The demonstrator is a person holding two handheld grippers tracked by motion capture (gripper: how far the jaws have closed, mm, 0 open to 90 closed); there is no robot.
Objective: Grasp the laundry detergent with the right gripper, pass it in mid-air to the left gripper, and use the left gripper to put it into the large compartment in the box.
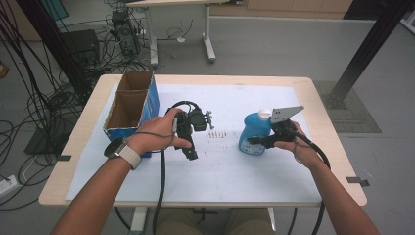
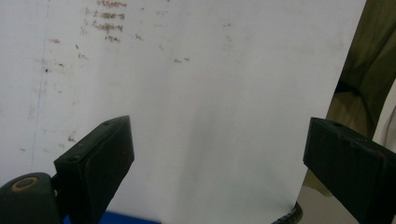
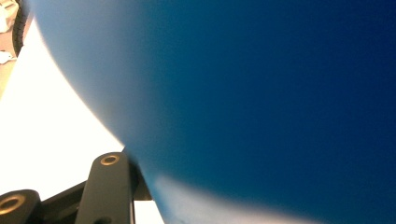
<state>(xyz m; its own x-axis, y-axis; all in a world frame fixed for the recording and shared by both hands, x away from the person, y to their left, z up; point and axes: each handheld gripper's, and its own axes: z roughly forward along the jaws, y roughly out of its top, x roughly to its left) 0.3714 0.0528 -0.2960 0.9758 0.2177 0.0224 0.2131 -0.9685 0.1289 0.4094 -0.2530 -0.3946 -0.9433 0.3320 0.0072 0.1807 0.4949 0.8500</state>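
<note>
1. Blue bottle (image 1: 254, 134) with white cap (image 1: 264, 114): stands upright on the white sheet (image 1: 235, 171), right of table centre, near the printed marks (image 1: 215, 134) on the sheet.
2. Right gripper (image 1: 254, 142): comes at the bottle from its right side, low on the body, jaws clamped on it. In the right gripper view the blue bottle (image 3: 261, 107) wall sits pressed right up against the camera, blurred, with a black jaw link (image 3: 105, 186) beside it at bottom left.
3. Grey three-cornered plate (image 1: 285, 113) on top of the right gripper sits just beside the cap. Right hand (image 1: 301, 147) wraps the handle, cable (image 1: 320, 161) trails back along the forearm.
4. Left gripper (image 1: 188, 149): held in the left hand (image 1: 159, 132), left of centre, well apart from the bottle, tips pointing down toward the person's side of the sheet. Jaws wide, nothing between them; the left gripper view shows bare white sheet (image 2: 210, 102) between the two black pads (image 2: 98, 163).
5. Watch with pale strap (image 1: 122, 151) on the left wrist.
6. Cardboard box (image 1: 131, 105), open top, two compartments, blue outer sides: at the table's left edge, just beside the left hand. Cannot see anything inside.
7. Wooden table (image 1: 325, 117) under the sheet; tangled cables (image 1: 54, 103) on the floor at left.
</note>
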